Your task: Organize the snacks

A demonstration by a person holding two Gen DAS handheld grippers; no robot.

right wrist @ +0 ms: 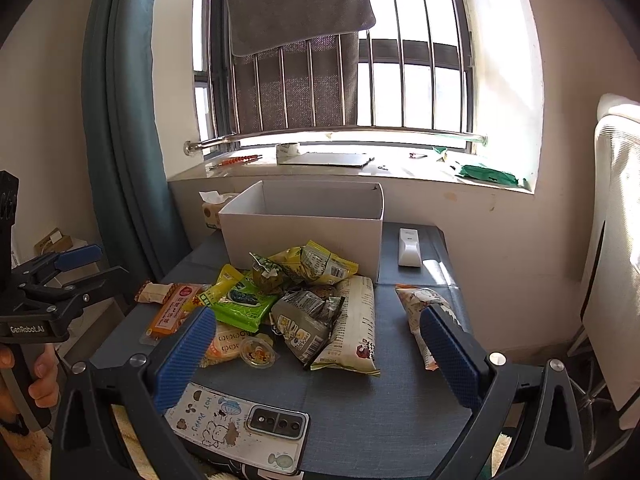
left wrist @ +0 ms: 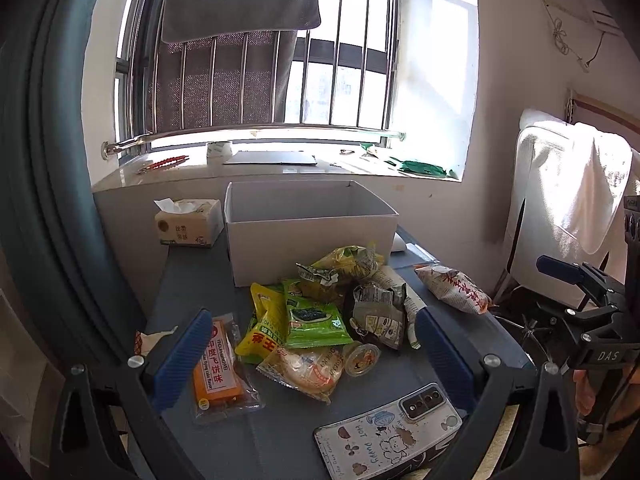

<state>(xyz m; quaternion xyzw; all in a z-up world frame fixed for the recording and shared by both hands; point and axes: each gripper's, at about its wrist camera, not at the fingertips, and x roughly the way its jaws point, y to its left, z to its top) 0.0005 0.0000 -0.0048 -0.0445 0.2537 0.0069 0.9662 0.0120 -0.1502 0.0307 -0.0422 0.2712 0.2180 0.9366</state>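
A pile of snack packets lies on the blue-grey table in front of an open white box. It includes an orange flying-cake pack, a green seaweed pack, a yellow pack, a grey crumpled bag, a small jelly cup and a white-red bag off to the right. My left gripper is open and empty above the pile's near edge. My right gripper is open and empty too.
A phone in a cartoon case lies at the table's near edge. A tissue pack stands left of the box. A white remote lies right of it. A chair stands at the right, a windowsill behind.
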